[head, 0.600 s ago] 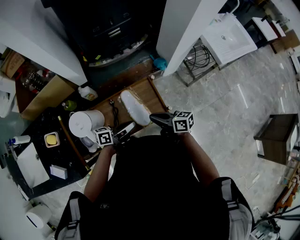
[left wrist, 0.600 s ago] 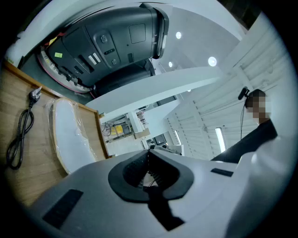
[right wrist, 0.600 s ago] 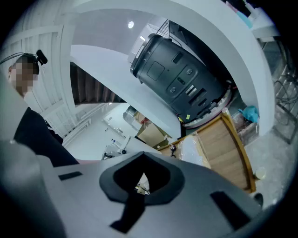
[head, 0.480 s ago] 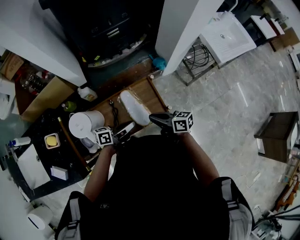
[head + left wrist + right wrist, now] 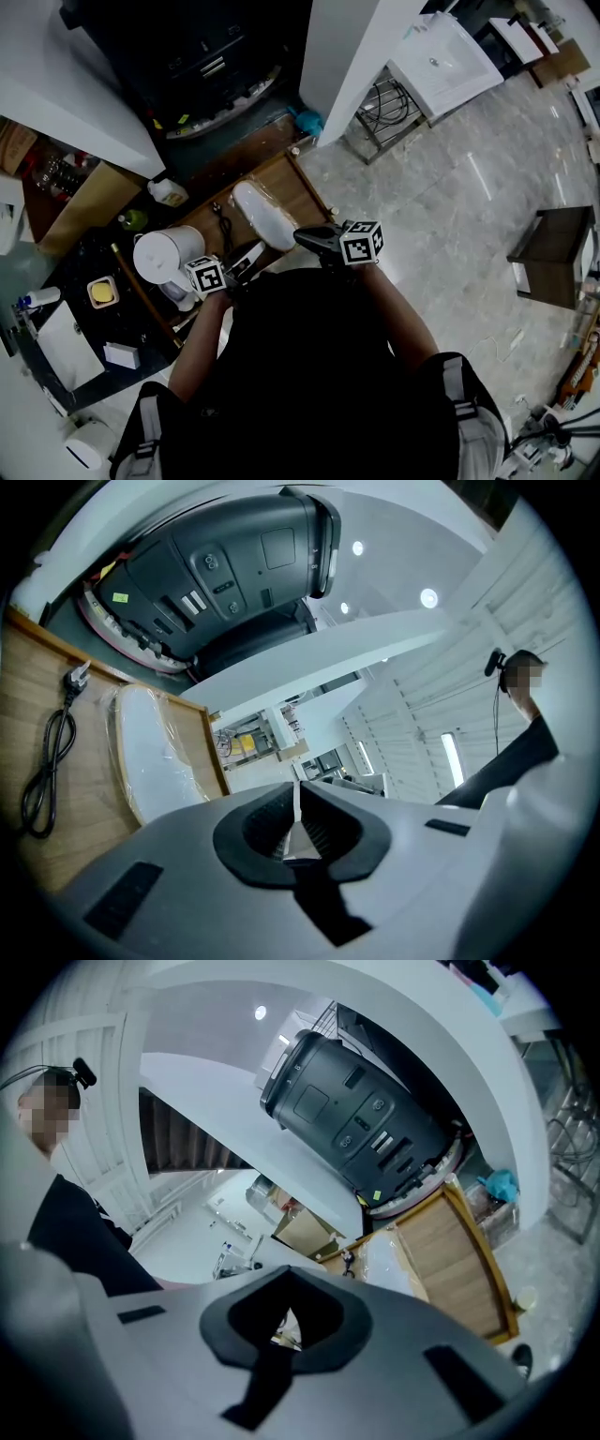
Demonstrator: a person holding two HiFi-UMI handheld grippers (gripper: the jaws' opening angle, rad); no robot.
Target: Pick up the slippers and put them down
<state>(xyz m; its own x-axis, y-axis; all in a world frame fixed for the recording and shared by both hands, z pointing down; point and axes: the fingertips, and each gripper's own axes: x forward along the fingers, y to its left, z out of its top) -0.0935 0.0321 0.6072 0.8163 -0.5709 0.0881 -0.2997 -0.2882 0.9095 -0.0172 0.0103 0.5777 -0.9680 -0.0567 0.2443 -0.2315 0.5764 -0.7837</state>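
A white slipper (image 5: 265, 214) wrapped in clear plastic lies on a low wooden tray (image 5: 298, 183) on the floor; the left gripper view shows the slipper (image 5: 155, 752) too, and so does the right gripper view (image 5: 389, 1251). My left gripper (image 5: 251, 259) hovers just short of the slipper's near end, jaws shut with nothing between them (image 5: 297, 794). My right gripper (image 5: 302, 236) is held beside the slipper's right edge, also shut and empty (image 5: 291, 1283). Neither gripper touches the slipper. I see only this one slipper.
A black cable with plug (image 5: 223, 220) lies on the tray left of the slipper. A white kettle (image 5: 161, 253) stands at the left, a large dark machine (image 5: 187, 56) beyond the tray. A white pillar (image 5: 342, 56) and a dark wooden stool (image 5: 548, 258) stand to the right.
The head view has shifted slightly, so the scene sits a little differently in the picture. Both grippers keep their places near the slipper and stay shut.
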